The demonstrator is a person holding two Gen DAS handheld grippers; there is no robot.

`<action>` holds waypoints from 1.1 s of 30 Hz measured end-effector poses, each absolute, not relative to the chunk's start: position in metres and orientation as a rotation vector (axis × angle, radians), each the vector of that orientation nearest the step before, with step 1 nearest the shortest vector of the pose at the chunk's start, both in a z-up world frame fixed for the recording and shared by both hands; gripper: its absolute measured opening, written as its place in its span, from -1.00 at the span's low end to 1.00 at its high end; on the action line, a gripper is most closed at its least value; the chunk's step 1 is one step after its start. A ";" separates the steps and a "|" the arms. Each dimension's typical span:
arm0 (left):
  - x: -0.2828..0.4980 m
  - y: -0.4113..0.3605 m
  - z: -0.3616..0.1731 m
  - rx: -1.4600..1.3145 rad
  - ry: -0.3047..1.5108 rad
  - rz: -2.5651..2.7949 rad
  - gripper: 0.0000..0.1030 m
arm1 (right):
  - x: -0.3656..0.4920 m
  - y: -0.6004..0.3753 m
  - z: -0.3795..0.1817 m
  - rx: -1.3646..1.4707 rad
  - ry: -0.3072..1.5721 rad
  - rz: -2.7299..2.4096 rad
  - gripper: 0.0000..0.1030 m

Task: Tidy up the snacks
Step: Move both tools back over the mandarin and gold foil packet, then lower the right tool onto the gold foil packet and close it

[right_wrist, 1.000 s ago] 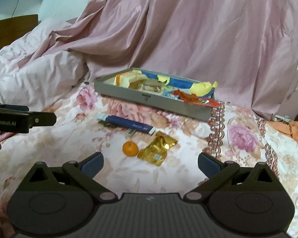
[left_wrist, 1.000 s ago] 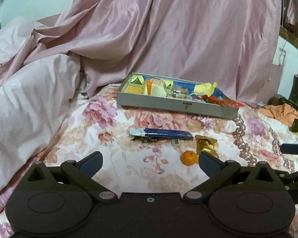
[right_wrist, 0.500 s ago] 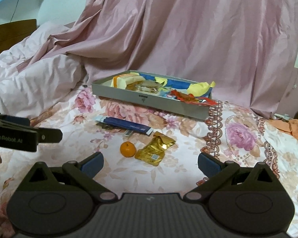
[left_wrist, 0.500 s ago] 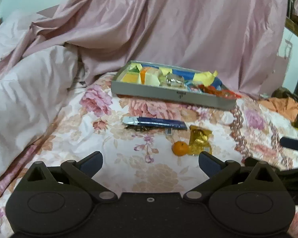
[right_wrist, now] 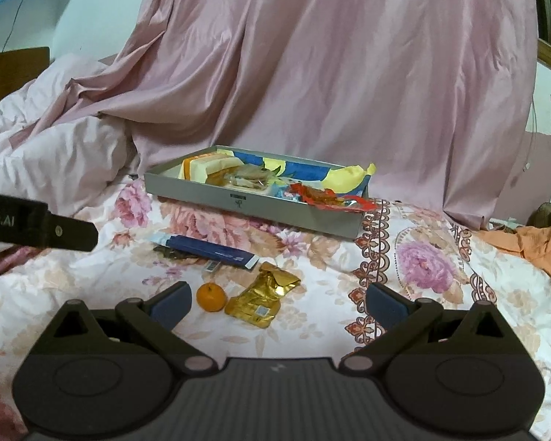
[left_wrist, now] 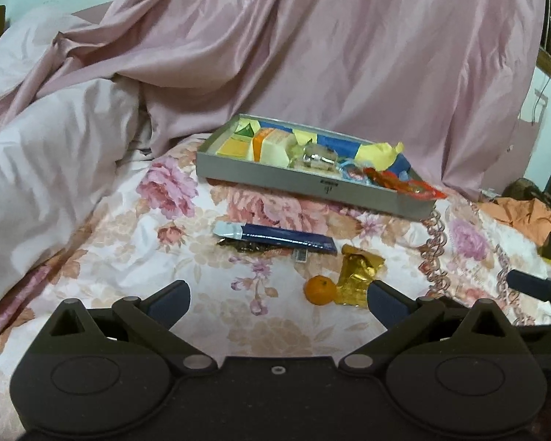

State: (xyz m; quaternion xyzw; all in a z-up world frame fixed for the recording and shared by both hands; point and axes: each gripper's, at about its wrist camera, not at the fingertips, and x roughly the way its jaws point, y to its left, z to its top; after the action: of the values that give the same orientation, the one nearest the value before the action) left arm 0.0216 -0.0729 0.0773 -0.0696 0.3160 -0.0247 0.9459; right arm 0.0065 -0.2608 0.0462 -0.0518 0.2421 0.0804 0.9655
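Both claws, left claw (left_wrist: 277, 297) and right claw (right_wrist: 277, 299), gape empty over the bed (right_wrist: 404, 294); tangerine (right_wrist: 211, 296) touching gold packet (right_wrist: 262, 299), tray (right_wrist: 253, 209) farther off.

Bed: covered by a floral sheet (left_wrist: 136, 257) with pink blossoms and a lace-patterned band on its right part.
Grey tray (left_wrist: 297, 182): sits on the sheet toward the back, full of mixed wrapped snacks.
Blue packet (left_wrist: 283, 238): lies flat in front of the tray, over a dark wrapper.
Small orange (left_wrist: 320, 289): nearer the cameras, touching the gold packet (left_wrist: 358, 275) on its right.
Pale quilt (left_wrist: 44, 169): heaped on the bed's left side.
Pink satin cloth (left_wrist: 349, 47): draped behind the tray.
Orange cloth (right_wrist: 536, 244): crumpled at the far right edge.
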 end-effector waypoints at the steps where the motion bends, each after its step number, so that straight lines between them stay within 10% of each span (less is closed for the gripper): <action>1: 0.025 -0.073 0.073 -0.148 0.648 -0.053 0.98 | 0.009 -0.262 0.044 -0.103 0.491 0.163 0.99; 33: 0.124 -0.080 -0.027 0.025 0.632 -0.348 0.99 | 0.086 -0.305 0.009 -0.135 0.707 0.185 1.00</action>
State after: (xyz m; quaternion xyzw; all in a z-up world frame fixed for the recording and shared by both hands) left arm 0.1239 -0.0803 -0.0267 0.0123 0.3092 -0.1701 0.9356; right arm 0.0863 -0.3055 0.0095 -0.0660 0.3456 0.0905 0.9317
